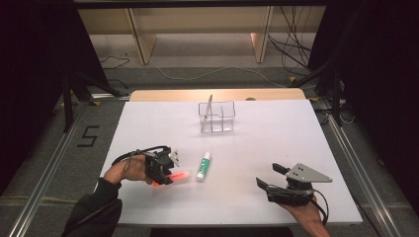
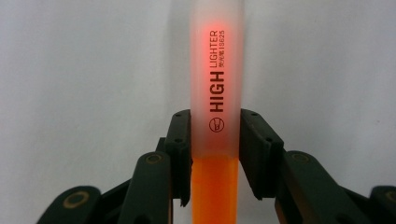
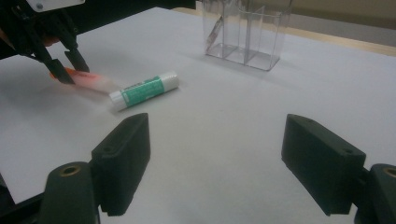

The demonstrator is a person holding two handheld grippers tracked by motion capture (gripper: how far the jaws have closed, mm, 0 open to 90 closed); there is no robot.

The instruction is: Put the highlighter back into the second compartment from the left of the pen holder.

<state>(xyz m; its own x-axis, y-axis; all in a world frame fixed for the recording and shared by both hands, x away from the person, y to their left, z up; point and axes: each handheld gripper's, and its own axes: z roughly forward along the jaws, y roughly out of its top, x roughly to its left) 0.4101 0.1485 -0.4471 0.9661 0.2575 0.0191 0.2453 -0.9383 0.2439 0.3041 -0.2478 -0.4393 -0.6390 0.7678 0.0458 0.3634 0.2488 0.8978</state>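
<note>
Near the worktop's front left corner, my left gripper (image 1: 165, 172) pinches the orange highlighter (image 1: 179, 176), hiding its back end; its print reads up close (image 2: 216, 74). My right gripper (image 1: 271, 176) gapes wide, holding nothing.

Left tongs (image 1: 167, 174) clamped, right tongs (image 1: 269, 175) agape

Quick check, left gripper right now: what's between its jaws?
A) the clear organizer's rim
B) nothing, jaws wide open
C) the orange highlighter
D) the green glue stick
C. In the left gripper view the jaw pads of the left gripper sit against both sides of the orange highlighter, at the seam between its frosted cap and orange barrel; the green glue stick lies apart on the table, and the clear organizer stands farther back.
</note>
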